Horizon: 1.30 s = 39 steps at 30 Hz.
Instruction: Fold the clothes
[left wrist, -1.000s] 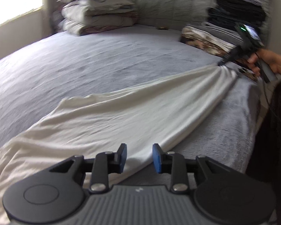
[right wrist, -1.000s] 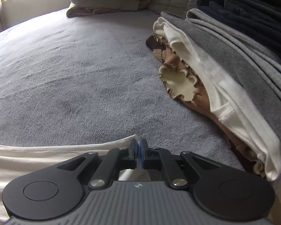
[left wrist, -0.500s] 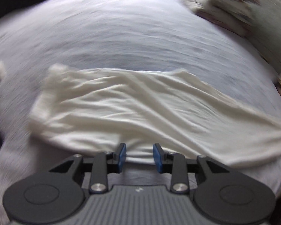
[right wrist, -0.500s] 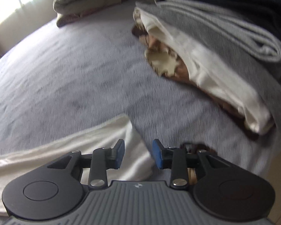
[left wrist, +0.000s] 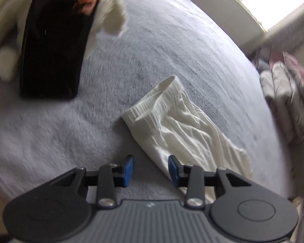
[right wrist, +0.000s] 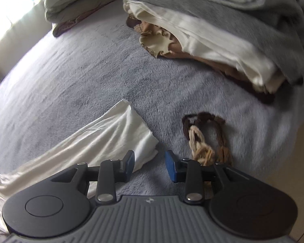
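Left gripper [left wrist: 151,169]: jaws apart, nothing between them, hovering just above the grey blanket [left wrist: 50,133]; its right blue pad sits at the near edge of the cream garment [left wrist: 184,129]. Cream garment: long, wrinkled, lying flat on the blanket, ribbed end pointing far-left in the left wrist view. Black folded item [left wrist: 52,46]: far left, blurred, with pale fabric [left wrist: 111,18] beside it. Right gripper [right wrist: 150,165]: jaws apart, empty, just beside the cream garment's [right wrist: 103,139] squared end, which lies to its left. Brown-and-tan yarn bundle [right wrist: 206,139]: near right of that gripper. Stack of folded clothes [right wrist: 223,32]: far right. Folded bedding pile [right wrist: 77,6]: far left.
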Each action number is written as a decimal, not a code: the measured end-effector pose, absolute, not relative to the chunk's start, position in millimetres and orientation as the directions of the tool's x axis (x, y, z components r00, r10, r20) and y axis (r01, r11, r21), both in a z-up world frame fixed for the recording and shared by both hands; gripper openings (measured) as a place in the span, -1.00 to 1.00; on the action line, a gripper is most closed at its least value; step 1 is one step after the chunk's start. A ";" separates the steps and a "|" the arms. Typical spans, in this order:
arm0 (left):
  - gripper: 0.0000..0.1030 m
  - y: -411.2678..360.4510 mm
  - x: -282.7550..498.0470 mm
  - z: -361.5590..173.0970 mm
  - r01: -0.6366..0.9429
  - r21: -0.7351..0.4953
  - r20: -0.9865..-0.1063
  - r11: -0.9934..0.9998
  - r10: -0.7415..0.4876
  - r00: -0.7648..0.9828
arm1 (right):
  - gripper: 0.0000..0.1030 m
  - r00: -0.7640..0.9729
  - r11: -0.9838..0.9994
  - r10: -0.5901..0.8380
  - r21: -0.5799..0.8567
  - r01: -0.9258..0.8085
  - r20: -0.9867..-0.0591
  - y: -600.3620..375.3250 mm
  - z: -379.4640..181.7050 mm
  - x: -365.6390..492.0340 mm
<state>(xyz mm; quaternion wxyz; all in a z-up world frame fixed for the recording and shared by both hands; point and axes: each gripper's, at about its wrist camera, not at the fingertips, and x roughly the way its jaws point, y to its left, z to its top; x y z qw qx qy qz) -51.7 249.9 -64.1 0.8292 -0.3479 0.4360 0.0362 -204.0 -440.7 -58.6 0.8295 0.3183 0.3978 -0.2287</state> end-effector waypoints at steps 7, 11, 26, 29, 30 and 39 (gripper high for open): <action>-0.40 239.3 -46.9 -71.2 -0.408 -0.602 -0.707 0.687 -0.221 0.672 | -0.29 0.591 0.616 -0.111 0.412 0.672 -0.799 -440.7 -69.3 -202.0; -0.84 227.0 -43.2 -71.5 -0.419 -0.572 -0.715 0.705 -0.178 0.677 | -0.32 0.584 0.655 -0.177 0.348 0.671 -0.792 -425.4 -69.3 -194.5; -0.95 229.4 -42.9 -60.7 -0.454 -0.389 -0.768 0.801 -0.009 0.641 | -0.93 0.531 0.708 -0.299 0.189 0.681 -0.793 -423.0 -66.2 -190.3; -0.93 220.9 -40.1 -56.9 -0.423 -0.342 -0.763 0.839 0.015 0.646 | -0.90 0.513 0.735 -0.320 0.133 0.665 -0.796 -415.8 -67.0 -184.2; -0.83 218.7 -40.7 -55.6 -0.413 -0.329 -0.763 0.850 0.019 0.646 | -0.85 0.514 0.740 -0.327 0.123 0.661 -0.793 -414.0 -66.0 -183.8; 0.19 203.2 -53.0 -27.4 -0.353 -0.291 -0.697 0.889 0.056 0.715 | -0.31 0.552 0.727 -0.421 0.096 0.680 -0.720 -406.7 -47.6 -194.6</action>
